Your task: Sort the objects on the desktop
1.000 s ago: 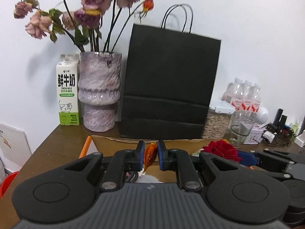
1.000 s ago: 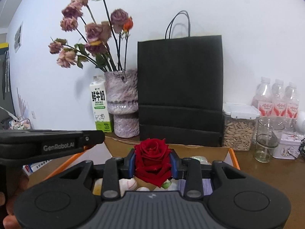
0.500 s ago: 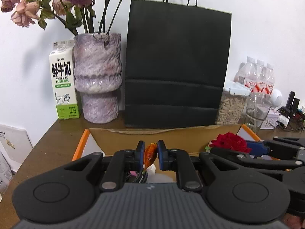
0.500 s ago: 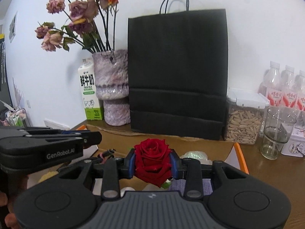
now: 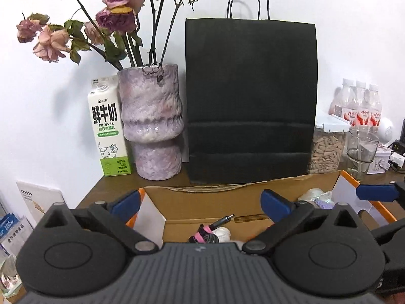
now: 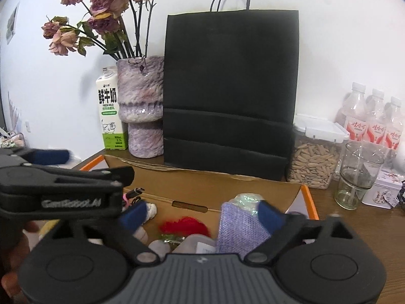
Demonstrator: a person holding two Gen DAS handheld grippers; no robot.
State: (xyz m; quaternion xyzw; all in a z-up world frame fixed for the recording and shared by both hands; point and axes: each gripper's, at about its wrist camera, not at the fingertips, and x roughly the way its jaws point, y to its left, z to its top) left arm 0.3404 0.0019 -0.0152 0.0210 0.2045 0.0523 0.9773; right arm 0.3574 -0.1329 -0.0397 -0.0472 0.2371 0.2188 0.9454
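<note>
Both tools hung over the open box [image 6: 202, 185] on the counter [image 5: 111, 187], each with its jaws spread wide and nothing between them. The left tool [image 5: 200, 202] looked down on the box's near-left part, where a pink-banded cable [image 5: 210, 229] lay with its metal plug tip pointing up and to the right, its long axis running diagonally away from the tool. The right tool [image 6: 202, 215] hung over the middle of the box, with the red rose [image 6: 184, 226] directly below the gap between its fingers and just ahead of its body, blurred in the right wrist view. Beside the rose, to the right, lay a lilac pouch [image 6: 240, 228], and behind that a pale wrapped bundle [image 6: 246, 200]. The rose lay inside the box, apart from the blue pads, so it seemed already sorted. Judging by the layout, the right tool was much the nearer to rose and pouch, while the left was nearer to the cable. Any next pick would probably lie outside the box, towards the glass [image 6: 359, 174] or the seed jar [image 6: 314, 162] on the right, so the right tool seemed better placed.
</note>
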